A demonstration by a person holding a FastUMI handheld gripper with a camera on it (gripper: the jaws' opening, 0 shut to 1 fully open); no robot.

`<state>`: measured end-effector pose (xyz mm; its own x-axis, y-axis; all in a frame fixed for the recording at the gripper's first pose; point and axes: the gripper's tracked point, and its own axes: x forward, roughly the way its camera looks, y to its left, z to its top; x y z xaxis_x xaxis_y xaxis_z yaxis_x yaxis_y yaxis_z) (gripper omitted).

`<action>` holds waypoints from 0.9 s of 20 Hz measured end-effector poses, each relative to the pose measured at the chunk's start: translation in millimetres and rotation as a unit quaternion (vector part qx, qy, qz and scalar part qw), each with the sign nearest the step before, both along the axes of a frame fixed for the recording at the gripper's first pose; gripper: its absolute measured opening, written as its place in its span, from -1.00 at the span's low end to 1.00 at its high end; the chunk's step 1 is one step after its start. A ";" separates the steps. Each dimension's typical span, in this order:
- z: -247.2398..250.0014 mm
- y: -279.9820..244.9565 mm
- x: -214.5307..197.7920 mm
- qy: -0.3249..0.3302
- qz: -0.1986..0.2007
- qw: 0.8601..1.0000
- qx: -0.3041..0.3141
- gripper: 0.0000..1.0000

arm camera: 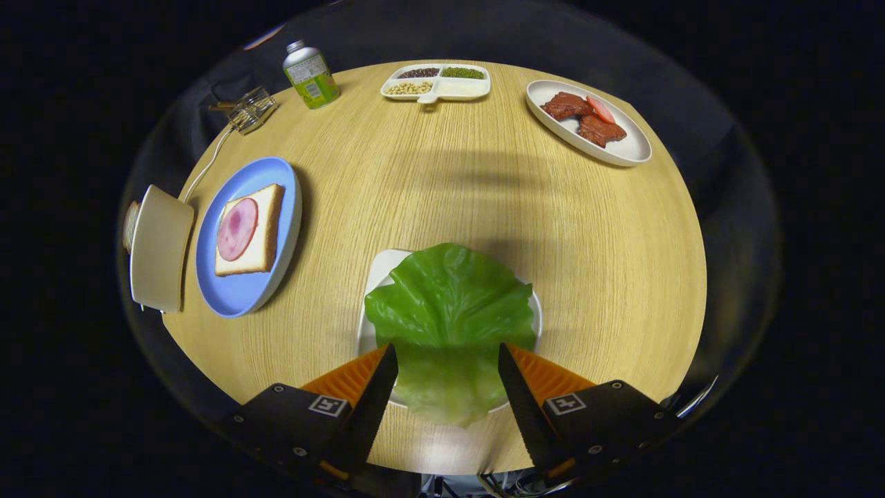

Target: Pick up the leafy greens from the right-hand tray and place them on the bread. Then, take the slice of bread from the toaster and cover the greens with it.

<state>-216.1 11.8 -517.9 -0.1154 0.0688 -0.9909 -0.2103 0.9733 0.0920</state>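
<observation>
You are working over a round table [442,200] with a pale wood grain, set against dark cloth walls. Its surface is lit from above, and a soft shadow crosses the middle.

At the left edge stands a cream toaster [160,249] with a bread slice [129,225] showing at its far side and a white cord running off toward a clear wire-framed item [250,108] at the far left. Just right of the toaster sits a blue plate [242,290] holding bread [266,235] topped with a round pink ham slice [237,228]. Far right is a white oval tray [632,149] with brown meat pieces [584,117] and a red slice. At the far middle is a divided dish [470,88] of beans and grains. Left of that stands a green bottle [310,75]; its label print is too small to read.

The greens [449,318], one broad leaf, lie on a white tray [379,277] at the near middle, well right of the bread. Your gripper [448,360] has its fingers spread wide, one on each side of the leaf's near part. The leaf lies between them, and neither finger visibly presses on it.
</observation>
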 end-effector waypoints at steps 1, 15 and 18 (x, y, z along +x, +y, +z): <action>-3.2 0.0 0.8 0.001 0.002 1.000 -0.003 0.77; -13.6 -0.1 -1.2 0.017 -0.043 0.999 -0.020 -0.20; -13.3 -3.5 0.5 0.007 -0.057 0.998 -0.022 -0.65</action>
<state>-215.6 8.3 -531.2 -0.1240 0.0394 -0.9915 -0.0977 0.9939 0.0518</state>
